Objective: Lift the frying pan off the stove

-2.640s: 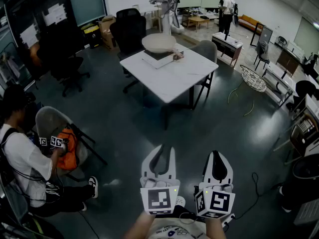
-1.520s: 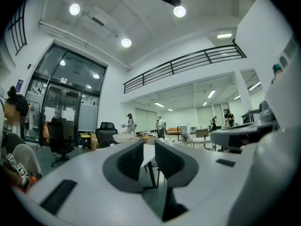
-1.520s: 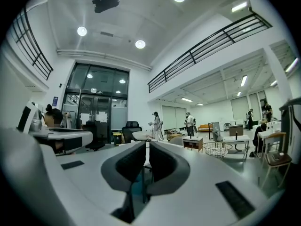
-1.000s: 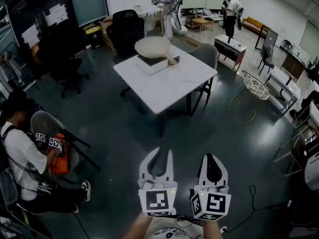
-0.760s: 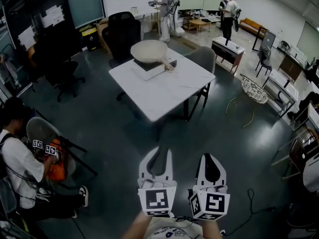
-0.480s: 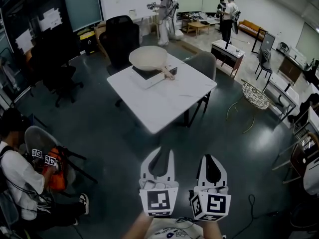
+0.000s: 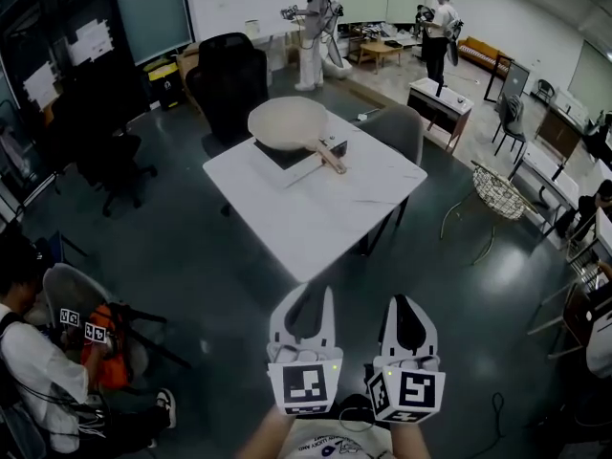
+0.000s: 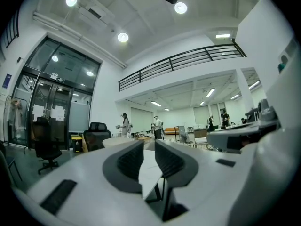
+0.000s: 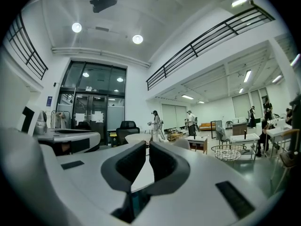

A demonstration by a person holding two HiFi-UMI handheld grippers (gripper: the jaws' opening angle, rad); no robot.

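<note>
A pale frying pan (image 7: 287,122) with a wooden handle (image 7: 330,157) rests on a flat black stove (image 7: 311,154) at the far end of a white table (image 7: 335,208). Both grippers are held side by side at the bottom of the head view, well short of the table. The left gripper (image 7: 308,293) is shut with nothing in it, and so is the right gripper (image 7: 411,300). In the left gripper view the shut left gripper (image 8: 149,143) points level toward the pan (image 8: 115,141). The right gripper (image 9: 147,145) likewise faces the pan (image 9: 136,138).
A black office chair (image 7: 228,79) stands behind the table and a grey chair (image 7: 397,127) at its right. A person sits on a chair at the lower left (image 7: 38,371). A wire basket (image 7: 497,194) is at the right. Two people (image 7: 311,17) stand far back.
The table and pan have come nearer and lower in the head view as I move forward. Both grippers stay shut and side by side.
</note>
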